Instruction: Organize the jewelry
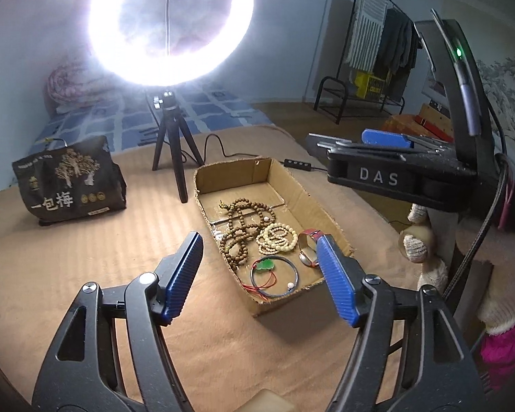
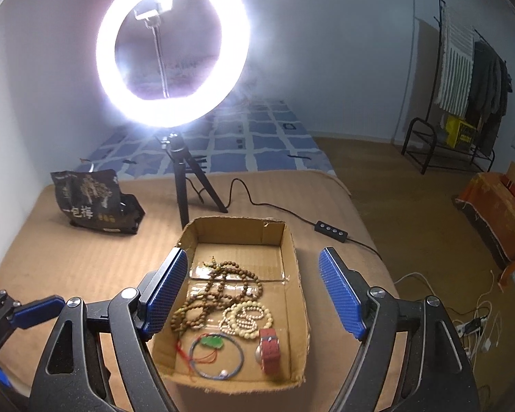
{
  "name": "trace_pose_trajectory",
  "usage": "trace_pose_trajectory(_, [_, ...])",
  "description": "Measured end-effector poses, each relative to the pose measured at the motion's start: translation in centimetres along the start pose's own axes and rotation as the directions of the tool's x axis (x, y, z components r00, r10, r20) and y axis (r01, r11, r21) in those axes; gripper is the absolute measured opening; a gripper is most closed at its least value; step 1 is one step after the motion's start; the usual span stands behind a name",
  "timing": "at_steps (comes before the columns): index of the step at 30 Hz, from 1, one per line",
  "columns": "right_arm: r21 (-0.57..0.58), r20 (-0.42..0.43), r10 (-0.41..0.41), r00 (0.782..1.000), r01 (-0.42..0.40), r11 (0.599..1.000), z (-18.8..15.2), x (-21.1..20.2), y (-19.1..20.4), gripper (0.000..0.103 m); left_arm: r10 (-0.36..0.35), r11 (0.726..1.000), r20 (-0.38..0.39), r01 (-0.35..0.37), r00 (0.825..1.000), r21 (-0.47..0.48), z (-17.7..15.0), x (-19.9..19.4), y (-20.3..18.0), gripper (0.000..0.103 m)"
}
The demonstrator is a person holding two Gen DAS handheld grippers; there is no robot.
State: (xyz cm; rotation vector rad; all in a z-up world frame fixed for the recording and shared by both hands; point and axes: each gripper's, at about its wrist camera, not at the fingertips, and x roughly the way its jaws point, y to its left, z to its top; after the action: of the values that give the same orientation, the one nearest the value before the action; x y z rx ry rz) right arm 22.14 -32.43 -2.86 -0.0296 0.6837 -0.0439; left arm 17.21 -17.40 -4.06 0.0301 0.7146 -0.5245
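An open cardboard box (image 1: 293,185) (image 2: 293,257) sits on the tan cloth. In it lie a brown bead necklace (image 1: 240,230) (image 2: 219,288), a cream bead bracelet (image 1: 278,238) (image 2: 246,316), a thin blue bangle (image 1: 293,274) (image 2: 238,360) around a green pendant (image 1: 266,266) (image 2: 214,342) on red cord, and a red-strap watch (image 1: 307,254) (image 2: 269,348). My left gripper (image 1: 261,274) is open and empty over the box's near end. My right gripper (image 2: 254,295) is open and empty above the box; it also shows at the right of the left wrist view (image 1: 388,140).
A bright ring light on a black tripod (image 1: 175,144) (image 2: 185,178) stands behind the box, its cable and controller (image 2: 329,230) running right. A black snack bag (image 1: 68,182) (image 2: 96,202) sits at the left. A clothes rack (image 2: 463,79) stands far right.
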Motion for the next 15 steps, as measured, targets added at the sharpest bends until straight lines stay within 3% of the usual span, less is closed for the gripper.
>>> trace_pose_trajectory(8, [-0.007, 0.037, -0.023, 0.999, 0.023, 1.000, -1.1, -4.2, 1.0, 0.079, -0.006, 1.000, 0.077, 0.007, 0.997, -0.013, -0.7, -4.7, -0.8, 0.079])
trace_pose_trajectory(15, [0.006, 0.087, -0.045, 0.995, 0.044, 0.999, -2.0, -7.5, 1.7, 0.081, 0.004, 1.000, 0.099, -0.006, 0.995, 0.019, -1.4, -6.6, -1.3, 0.084])
